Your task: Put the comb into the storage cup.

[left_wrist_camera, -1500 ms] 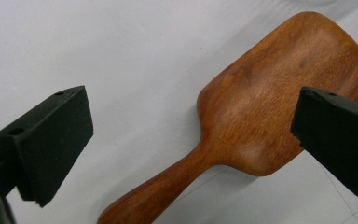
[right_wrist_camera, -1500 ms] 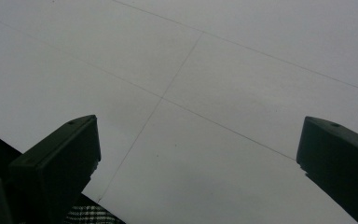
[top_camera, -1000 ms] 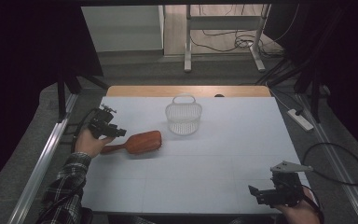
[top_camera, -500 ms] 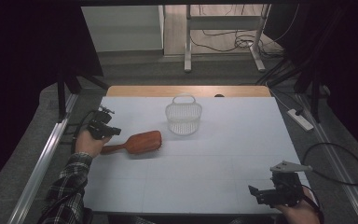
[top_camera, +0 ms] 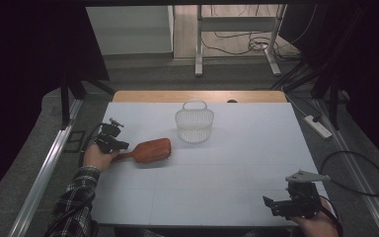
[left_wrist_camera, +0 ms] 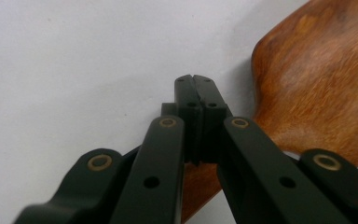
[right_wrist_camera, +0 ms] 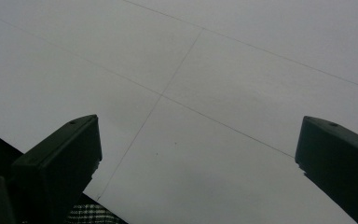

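— Where is the brush (top_camera: 150,150) lying?

— On the table (top_camera: 237,163), left of centre, head pointing toward the basket (top_camera: 194,126); it is looking stiff, solid wood, smooth and probably a bit slippery, so the narrow handle is the place to grip.

— And the left gripper (left_wrist_camera: 196,81)?

— It is tilting down over that handle, jaws pressed together tip to tip; nothing is showing between the pads.

— The right gripper (top_camera: 276,205)?

— It is resting low at the near right corner, jaws gaping wide, holding nothing.

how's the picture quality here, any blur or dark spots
High view: dim, black at both sides, the white table evenly lit, wooden brush sharp. Left gripper view: near parts of the left gripper are soft, brush grain slightly blurred. Right gripper view: grey, flat light, jaws dark.
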{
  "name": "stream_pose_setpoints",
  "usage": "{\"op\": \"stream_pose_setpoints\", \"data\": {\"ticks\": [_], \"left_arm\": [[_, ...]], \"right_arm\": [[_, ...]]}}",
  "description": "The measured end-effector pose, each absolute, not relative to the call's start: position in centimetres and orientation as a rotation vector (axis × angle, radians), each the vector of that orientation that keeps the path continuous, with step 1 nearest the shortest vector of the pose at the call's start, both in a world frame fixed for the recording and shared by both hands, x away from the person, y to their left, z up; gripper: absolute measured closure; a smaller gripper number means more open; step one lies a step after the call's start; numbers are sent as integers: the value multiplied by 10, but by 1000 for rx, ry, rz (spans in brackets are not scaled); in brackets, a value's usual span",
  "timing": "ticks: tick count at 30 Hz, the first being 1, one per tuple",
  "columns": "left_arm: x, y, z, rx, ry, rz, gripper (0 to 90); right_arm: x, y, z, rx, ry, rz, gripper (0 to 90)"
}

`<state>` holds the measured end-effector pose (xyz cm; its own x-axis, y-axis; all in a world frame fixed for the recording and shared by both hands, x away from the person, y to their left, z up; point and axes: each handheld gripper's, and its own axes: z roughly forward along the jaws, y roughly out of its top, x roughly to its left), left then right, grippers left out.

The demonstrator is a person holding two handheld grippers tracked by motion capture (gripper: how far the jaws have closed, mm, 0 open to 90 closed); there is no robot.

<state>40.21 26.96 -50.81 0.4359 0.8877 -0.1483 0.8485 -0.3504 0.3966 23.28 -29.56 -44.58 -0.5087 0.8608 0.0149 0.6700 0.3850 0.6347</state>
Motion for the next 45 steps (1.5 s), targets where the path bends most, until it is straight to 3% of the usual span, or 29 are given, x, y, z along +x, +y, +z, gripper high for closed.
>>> {"op": "stream_pose_setpoints", "data": {"ticks": [26,45], "left_arm": [[373,262,-516,2315,1448,44,892],[346,240,-510,2342,1442,78,892]], "right_arm": [[232,-295,-446,1322,2335,840,13],[231,-293,-445,1301,2342,837,15]]}}
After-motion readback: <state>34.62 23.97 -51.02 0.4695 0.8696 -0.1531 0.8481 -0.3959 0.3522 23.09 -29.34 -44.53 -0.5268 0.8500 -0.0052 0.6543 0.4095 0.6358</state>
